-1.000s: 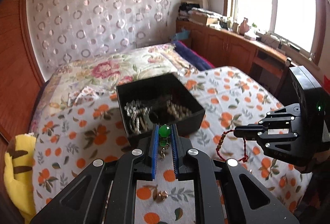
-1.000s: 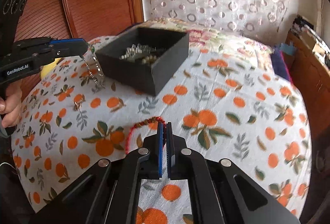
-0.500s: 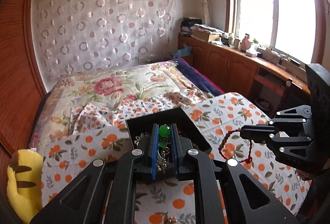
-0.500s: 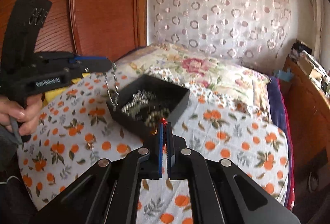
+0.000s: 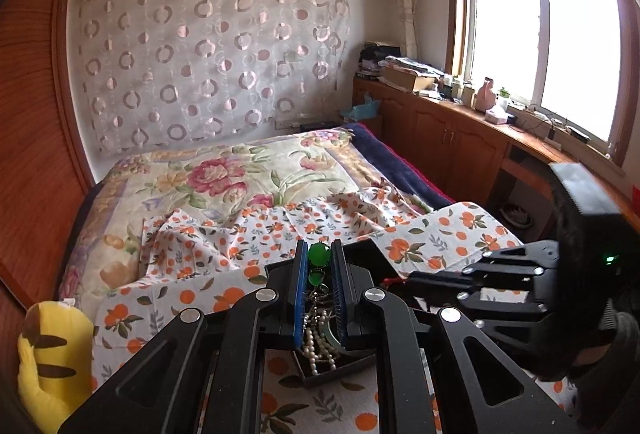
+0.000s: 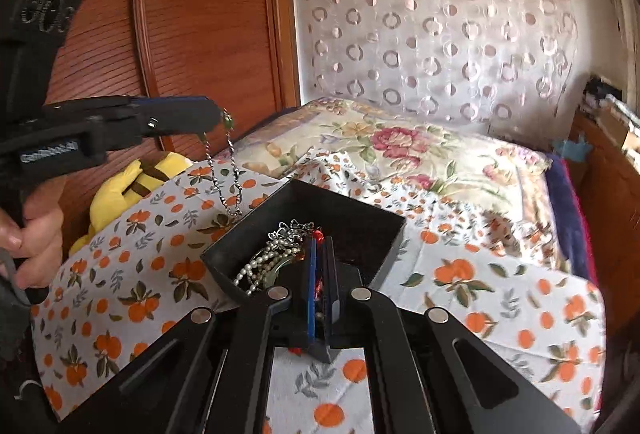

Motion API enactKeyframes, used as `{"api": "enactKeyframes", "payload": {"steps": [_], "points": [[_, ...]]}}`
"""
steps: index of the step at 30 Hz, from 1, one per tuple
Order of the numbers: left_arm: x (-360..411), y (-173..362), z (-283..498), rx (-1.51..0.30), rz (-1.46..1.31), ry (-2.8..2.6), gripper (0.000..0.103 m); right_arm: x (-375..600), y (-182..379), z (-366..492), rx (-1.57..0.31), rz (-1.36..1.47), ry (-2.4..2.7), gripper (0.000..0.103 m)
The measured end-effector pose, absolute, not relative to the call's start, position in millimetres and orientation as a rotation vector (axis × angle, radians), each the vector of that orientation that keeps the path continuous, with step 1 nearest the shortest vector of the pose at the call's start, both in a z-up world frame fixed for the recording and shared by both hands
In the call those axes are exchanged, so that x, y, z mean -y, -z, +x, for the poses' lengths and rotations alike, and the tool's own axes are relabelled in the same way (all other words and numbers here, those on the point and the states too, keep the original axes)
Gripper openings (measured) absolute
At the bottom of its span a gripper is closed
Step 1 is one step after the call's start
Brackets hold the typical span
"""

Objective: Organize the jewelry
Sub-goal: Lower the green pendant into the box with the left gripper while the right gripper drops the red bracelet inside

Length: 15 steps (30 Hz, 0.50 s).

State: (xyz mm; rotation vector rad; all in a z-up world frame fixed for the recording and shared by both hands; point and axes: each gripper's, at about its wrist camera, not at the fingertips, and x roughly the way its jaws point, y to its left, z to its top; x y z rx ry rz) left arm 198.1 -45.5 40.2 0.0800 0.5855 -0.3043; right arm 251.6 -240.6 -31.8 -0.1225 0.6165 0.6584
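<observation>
The left tool [image 5: 319, 266] is pinching a green-bead chain [image 6: 228, 170], the right tool [image 6: 320, 276] a red cord [image 6: 318, 234], both above the black box [image 6: 352, 222] for dropping in.

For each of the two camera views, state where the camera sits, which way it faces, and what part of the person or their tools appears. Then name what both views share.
Left wrist: sits on the left gripper, facing over the bed toward the window; its jaws pinch a green-bead chain; the right gripper enters from the right.
Right wrist: sits on the right gripper, facing the wooden wardrobe and curtain; it pinches a red cord; the left gripper and a hand show at left.
Shared: the black jewelry box on the orange-print cloth.
</observation>
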Motion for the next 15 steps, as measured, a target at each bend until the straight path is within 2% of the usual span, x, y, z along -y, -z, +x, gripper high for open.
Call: {"api": "enactKeyframes", "payload": {"steps": [15], "points": [[58,-27,220,-0.623,0.08,0.321,0.011,241,57,264,-0.644,-0.05,-0.664,0.005]]}}
